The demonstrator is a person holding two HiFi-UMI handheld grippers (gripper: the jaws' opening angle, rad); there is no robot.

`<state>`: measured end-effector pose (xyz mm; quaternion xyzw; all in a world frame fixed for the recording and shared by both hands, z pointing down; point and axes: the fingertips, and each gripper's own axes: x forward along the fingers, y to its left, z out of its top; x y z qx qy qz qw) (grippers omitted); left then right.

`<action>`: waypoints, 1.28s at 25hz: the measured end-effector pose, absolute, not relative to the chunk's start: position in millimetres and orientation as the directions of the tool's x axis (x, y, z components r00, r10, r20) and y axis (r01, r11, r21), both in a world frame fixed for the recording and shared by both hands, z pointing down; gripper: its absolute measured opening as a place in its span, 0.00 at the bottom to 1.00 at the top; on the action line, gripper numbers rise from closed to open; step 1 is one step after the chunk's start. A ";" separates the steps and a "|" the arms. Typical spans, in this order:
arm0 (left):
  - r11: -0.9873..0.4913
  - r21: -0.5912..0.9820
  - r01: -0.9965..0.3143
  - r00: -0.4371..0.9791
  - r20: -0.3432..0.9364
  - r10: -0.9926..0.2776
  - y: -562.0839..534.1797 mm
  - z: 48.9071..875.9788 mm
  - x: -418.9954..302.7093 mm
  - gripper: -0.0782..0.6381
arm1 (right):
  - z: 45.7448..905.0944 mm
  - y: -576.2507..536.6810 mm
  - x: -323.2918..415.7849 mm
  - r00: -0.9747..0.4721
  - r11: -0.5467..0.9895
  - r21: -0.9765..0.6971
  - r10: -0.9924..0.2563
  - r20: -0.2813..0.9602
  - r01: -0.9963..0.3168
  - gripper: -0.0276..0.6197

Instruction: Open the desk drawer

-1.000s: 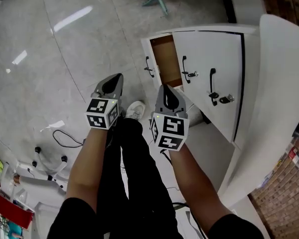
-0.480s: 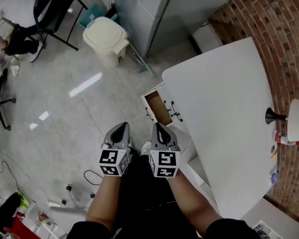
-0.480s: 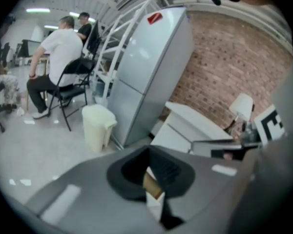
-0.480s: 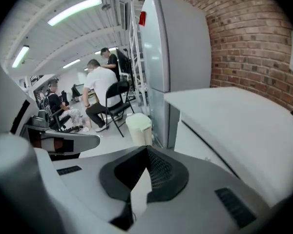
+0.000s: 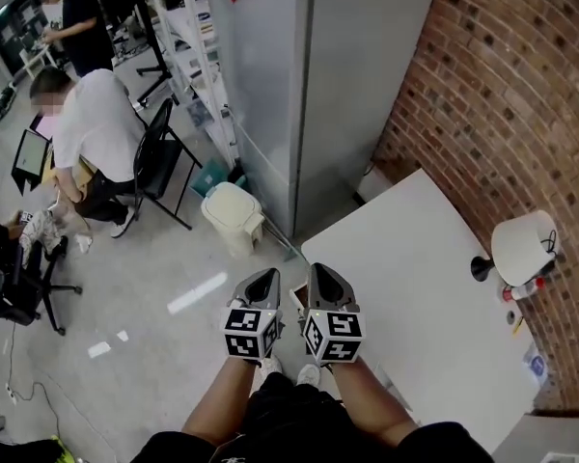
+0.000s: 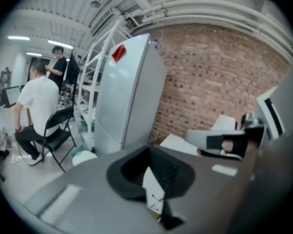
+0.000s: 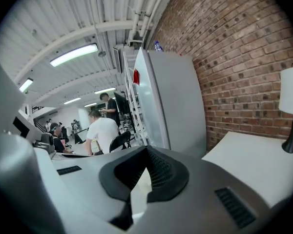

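Left gripper [image 5: 265,275] and right gripper [image 5: 322,270] are both clenched, with nothing btw the jaws. They are side by side, near each other but apart. White table [image 5: 420,292] lies to the right of the right gripper. Of the drawer [image 5: 297,298] only a small brown bit shows, btw the two grippers and far under them.

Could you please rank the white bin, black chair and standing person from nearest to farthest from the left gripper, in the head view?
1. White bin, on the floor just ahead.
2. Black chair, farther up-left.
3. Standing person, far top-left corner.
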<state>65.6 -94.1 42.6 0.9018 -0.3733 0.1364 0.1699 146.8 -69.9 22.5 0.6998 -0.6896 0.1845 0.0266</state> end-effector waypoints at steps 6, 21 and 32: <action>-0.708 0.150 -0.690 0.713 0.310 -0.629 -105.1 -34.3 97.4 0.10 | -58.2 -72.2 179.1 0.006 -0.045 -0.216 -0.984 0.179 -0.975 0.04; -0.742 0.088 -0.665 0.737 0.234 -0.634 -103.4 -116.9 121.3 0.10 | -139.7 -70.9 192.3 0.038 -0.044 -0.104 -0.997 0.062 -0.994 0.04; -0.741 0.107 -0.663 0.737 0.271 -0.620 -141.9 -111.3 115.3 0.10 | -133.8 -109.2 183.8 0.041 -0.052 -0.116 -0.994 0.103 -0.992 0.04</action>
